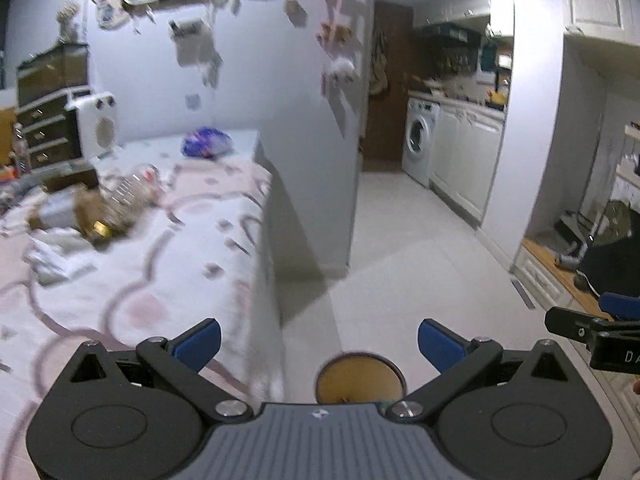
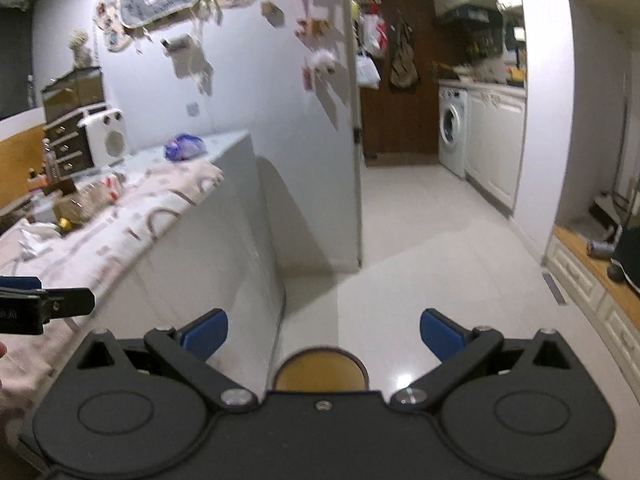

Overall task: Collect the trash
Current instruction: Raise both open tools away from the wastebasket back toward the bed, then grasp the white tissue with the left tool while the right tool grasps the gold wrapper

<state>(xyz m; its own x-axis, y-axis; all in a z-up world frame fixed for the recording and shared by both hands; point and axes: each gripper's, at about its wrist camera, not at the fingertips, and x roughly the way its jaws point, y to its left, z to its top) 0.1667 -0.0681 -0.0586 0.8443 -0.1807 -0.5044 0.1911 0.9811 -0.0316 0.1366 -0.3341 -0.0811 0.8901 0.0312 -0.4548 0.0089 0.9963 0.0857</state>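
Approaching the counter (image 1: 256,240), both tools released and carrying nothing: left gripper (image 1: 319,343) wide apart, right gripper (image 2: 323,334) likewise. Trash pile (image 1: 86,216) sits on the patterned cloth (image 1: 140,300), far left from both tools, well apart from them. Crumpled brown paper, a clear plastic bottle (image 1: 132,188) and white wrappers, all blurred. A purple bag (image 1: 206,142) lies farther back near the wall. Left gripper is nearer, already over the cloth edge; the right one hangs out over the floor, right of the counter. Judgement: the reach goes forward and left, left hand first. The bottle's long axis seems to run near-left to far-right, cap end far-right, but blur makes that uncertain. A round brown stool (image 1: 358,378) sits below, between the fingers.
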